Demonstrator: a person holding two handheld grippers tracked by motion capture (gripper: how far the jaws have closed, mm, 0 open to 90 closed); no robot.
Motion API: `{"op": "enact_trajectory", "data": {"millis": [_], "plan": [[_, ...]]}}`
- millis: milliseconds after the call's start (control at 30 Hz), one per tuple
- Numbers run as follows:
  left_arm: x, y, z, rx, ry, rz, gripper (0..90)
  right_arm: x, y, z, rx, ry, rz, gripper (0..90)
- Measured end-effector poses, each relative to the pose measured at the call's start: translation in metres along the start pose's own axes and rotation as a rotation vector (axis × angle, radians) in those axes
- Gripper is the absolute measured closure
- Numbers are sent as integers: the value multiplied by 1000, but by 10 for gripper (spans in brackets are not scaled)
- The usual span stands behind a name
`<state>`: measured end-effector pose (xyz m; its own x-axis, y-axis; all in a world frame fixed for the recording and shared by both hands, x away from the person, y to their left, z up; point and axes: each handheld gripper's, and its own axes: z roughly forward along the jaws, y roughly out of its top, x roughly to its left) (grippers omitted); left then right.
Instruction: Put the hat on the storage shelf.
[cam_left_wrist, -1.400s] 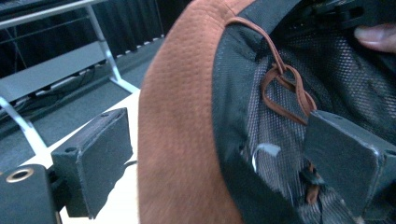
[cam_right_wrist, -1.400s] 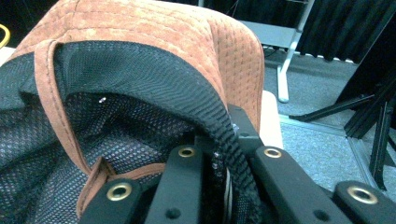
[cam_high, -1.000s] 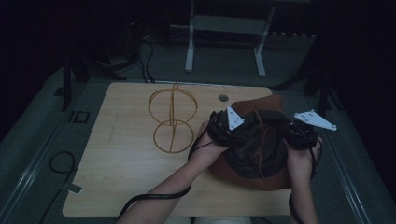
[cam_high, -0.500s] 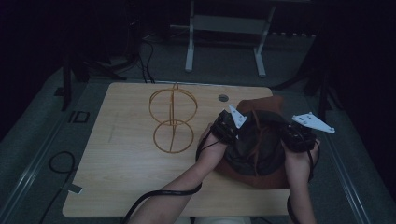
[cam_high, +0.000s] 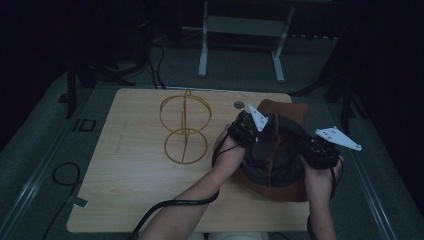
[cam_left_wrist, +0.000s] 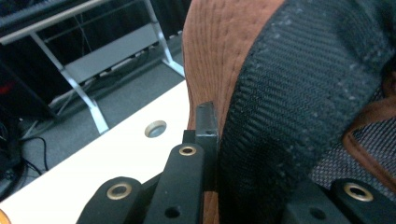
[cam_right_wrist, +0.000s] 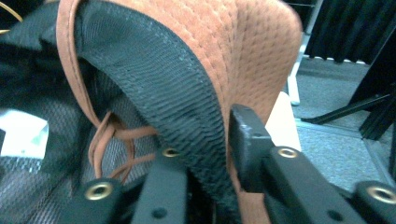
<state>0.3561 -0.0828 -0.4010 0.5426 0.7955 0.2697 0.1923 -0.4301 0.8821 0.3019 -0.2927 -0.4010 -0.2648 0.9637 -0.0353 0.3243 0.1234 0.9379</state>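
Centrally at the right side of the wooden table (cam_high: 130, 165), a brown hat (cam_high: 280, 150) is lying upside down, its black mesh lining (cam_right_wrist: 42, 93) facing up. Both grippers are pinching its rim: the left gripper (cam_high: 255, 131) is gripping the far-left edge, the right gripper (cam_high: 311, 150) the right edge, each with one jaw inside and one outside. A gold wire stand (cam_high: 185, 131) is standing just left of the hat.

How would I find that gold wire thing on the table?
Start at the wooden table. Left of the brown hat held by both grippers stands the wire stand, alone. It is bare golden hoops you can see straight through, while the hat is soft and solid.
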Motion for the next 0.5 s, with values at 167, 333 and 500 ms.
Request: {"op": "enact_trajectory", "data": {"millis": [167, 333, 500], "plan": [[2, 6, -5, -28, 19, 22, 875, -1, -4, -11, -25, 50, 15, 580], [1, 8, -11, -55, 21, 56, 875, 0, -2, -28, -59, 126, -2, 476], [5, 5, -19, -112, 9, 88, 874, -8, -2, -49, -84, 130, -42, 454]]}}
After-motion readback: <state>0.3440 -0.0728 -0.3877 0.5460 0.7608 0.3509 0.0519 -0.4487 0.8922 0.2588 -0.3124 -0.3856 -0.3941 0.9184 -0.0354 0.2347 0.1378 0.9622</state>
